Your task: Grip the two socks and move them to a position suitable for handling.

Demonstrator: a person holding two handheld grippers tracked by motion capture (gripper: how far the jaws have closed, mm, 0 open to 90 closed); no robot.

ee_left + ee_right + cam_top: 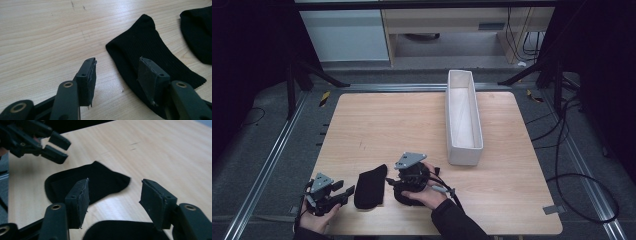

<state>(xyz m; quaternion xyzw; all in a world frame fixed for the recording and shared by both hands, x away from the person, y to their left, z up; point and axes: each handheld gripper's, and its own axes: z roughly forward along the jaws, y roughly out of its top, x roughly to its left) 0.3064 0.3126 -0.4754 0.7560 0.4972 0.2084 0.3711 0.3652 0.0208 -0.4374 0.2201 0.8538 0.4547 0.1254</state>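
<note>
Down at the near edge of the worktop, the left tongs hover wide apart beside a flat black sock. Right tongs, wide too, hang over a second black sock. Farther back on the right stands a long white box.
</note>
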